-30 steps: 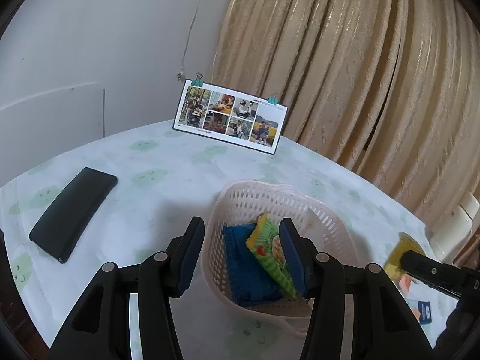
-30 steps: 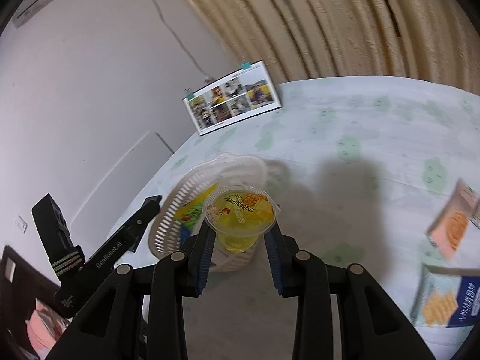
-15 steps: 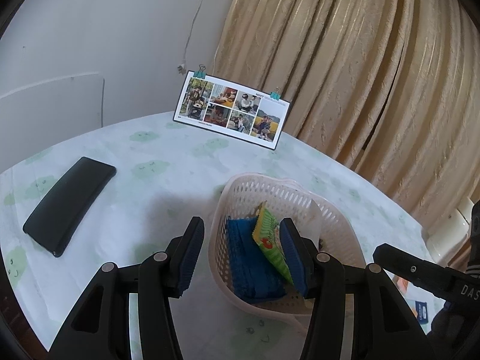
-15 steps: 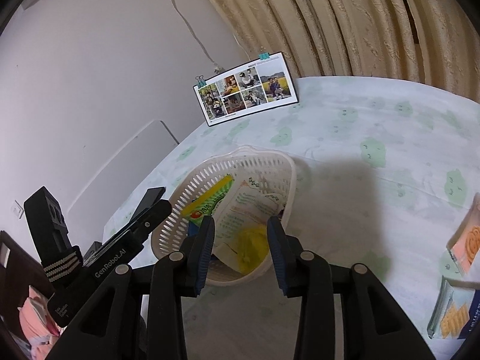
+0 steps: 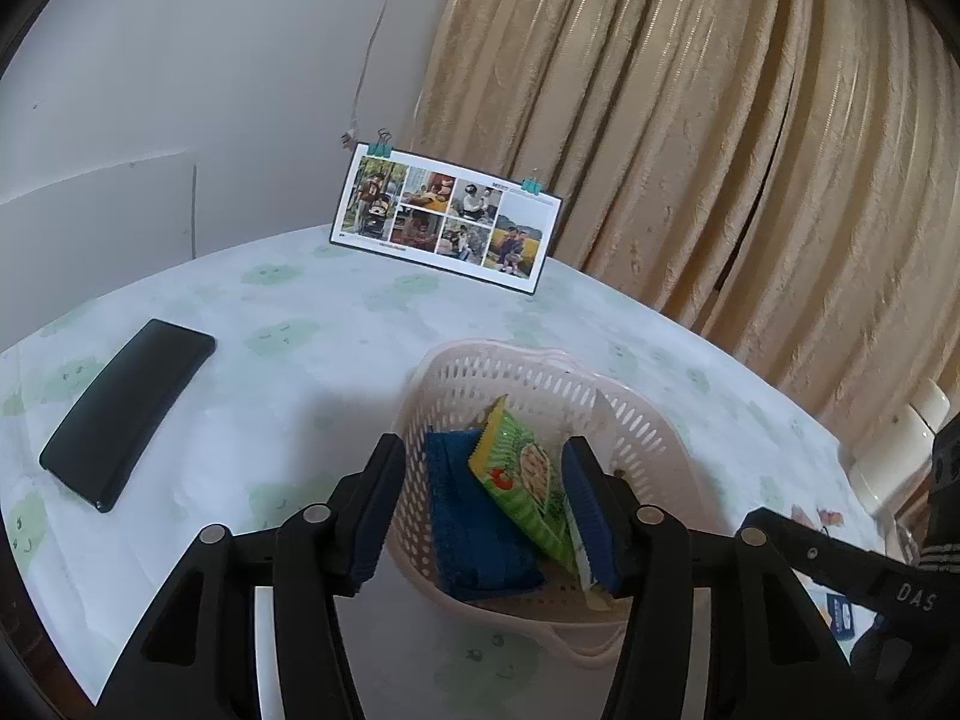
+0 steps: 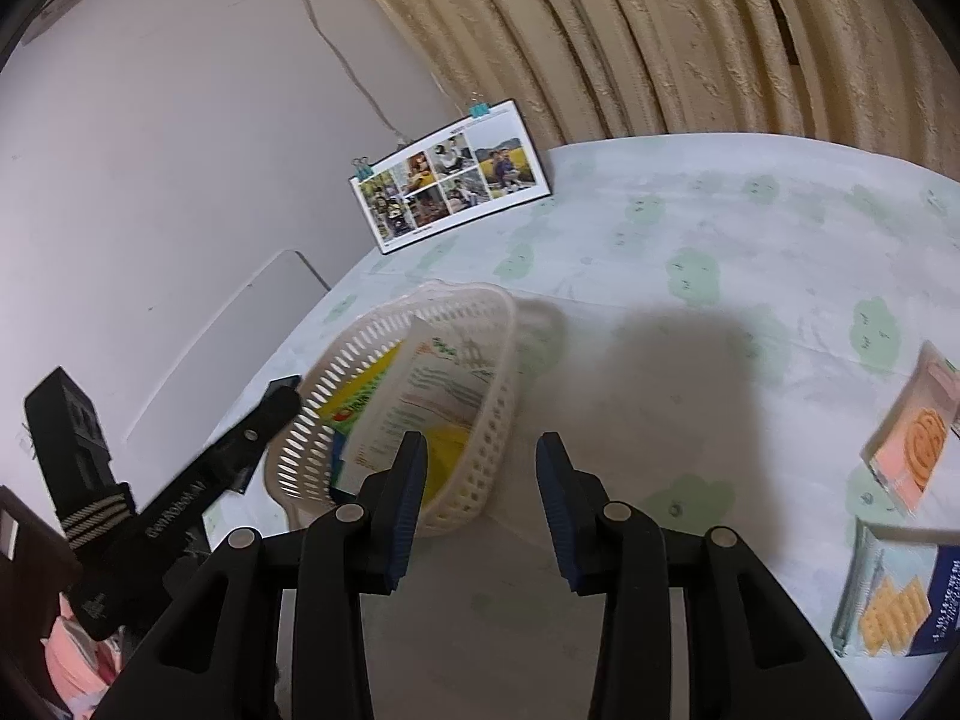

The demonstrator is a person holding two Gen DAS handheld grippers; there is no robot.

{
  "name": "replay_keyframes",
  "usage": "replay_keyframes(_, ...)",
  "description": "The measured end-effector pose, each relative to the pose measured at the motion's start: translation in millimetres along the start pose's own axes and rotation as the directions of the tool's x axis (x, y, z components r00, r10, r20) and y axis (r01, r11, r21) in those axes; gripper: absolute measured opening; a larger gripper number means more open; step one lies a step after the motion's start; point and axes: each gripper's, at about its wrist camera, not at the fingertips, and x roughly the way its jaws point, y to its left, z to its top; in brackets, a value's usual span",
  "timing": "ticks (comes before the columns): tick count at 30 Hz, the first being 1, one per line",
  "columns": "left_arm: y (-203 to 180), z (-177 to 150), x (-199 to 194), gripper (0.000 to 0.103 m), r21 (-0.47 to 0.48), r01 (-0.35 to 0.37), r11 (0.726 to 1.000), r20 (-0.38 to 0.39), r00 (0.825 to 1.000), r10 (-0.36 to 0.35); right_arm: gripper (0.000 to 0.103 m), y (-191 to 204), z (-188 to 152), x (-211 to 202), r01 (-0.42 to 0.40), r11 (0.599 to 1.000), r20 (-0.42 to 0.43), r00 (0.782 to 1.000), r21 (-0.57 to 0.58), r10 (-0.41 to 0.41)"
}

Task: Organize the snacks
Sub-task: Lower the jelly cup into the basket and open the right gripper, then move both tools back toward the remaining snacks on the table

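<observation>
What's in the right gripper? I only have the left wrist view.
Observer: Nothing. The right gripper is open and empty, just beside the basket.
Operator: Any snacks outside the basket?
Observer: Two on the tablecloth, at the right of the right wrist view: a pink cracker pack and a blue cracker pack.
Operator: Anything hidden low in the basket?
Observer: Something yellow by the near wall, next to a white-backed packet.

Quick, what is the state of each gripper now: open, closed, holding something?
Left gripper: open, holding nothing, over the basket.
Right gripper: open, empty, beside the basket.
</observation>
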Motion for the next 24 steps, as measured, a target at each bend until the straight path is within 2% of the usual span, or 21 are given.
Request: replay_keyframes(24, -42, -5, 0, 0.063, 0.082, 0.045, 0.996, -0.029, 0.999, -0.042, 0.041, -80, -8, -39, 0.105, 0.980, 0.045, 0.992, 0.171, -0.115)
